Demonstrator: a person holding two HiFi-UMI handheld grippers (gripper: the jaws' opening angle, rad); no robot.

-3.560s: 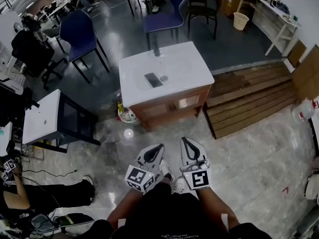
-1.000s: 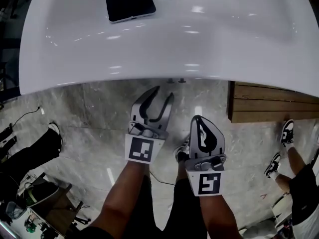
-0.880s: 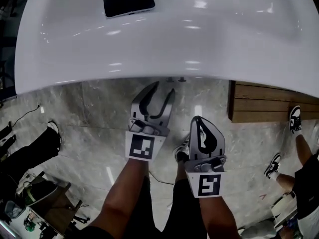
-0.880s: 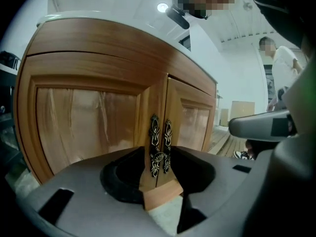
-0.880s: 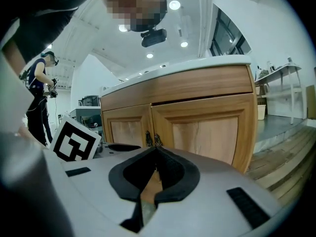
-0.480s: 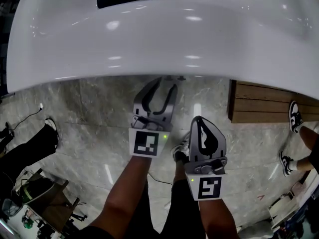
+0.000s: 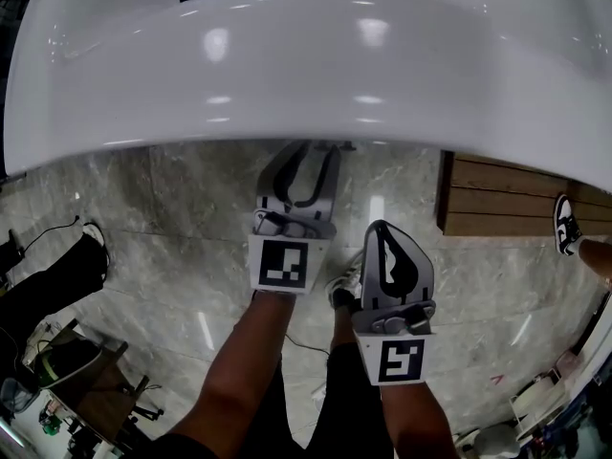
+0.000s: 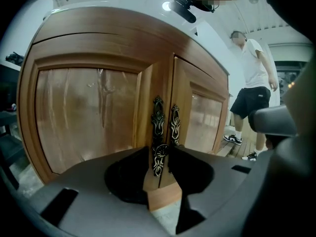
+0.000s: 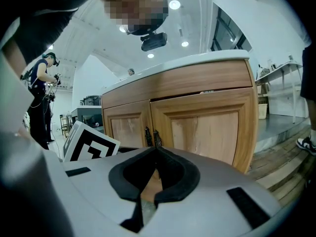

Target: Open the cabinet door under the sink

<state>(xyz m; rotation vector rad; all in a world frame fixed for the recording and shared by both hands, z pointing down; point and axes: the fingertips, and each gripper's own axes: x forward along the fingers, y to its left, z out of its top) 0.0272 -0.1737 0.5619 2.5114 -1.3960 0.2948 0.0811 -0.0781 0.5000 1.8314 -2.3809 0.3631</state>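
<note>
Beneath the sink [image 7: 306,55], a cabinet handle [image 8: 157,122] is straddled by the left gripper [image 8: 159,154], jaws spread but just closing, while the right gripper [image 9: 156,152] is pressed together.

Glossy grey marbled floor [image 7: 163,228]. A plank platform [image 7: 497,199] lies at right. Round ceiling lights [image 9: 174,4] shine above white walls [image 9: 94,78].

Grey marble-tile floor [image 7: 172,247]. Wooden sink cabinet [image 9: 197,117] stands on it, with a white top [image 7: 306,65]. Slatted wooden platform [image 7: 507,199] lies at right, near the cabinet. Person's shoe [image 7: 341,290] on tiles.
</note>
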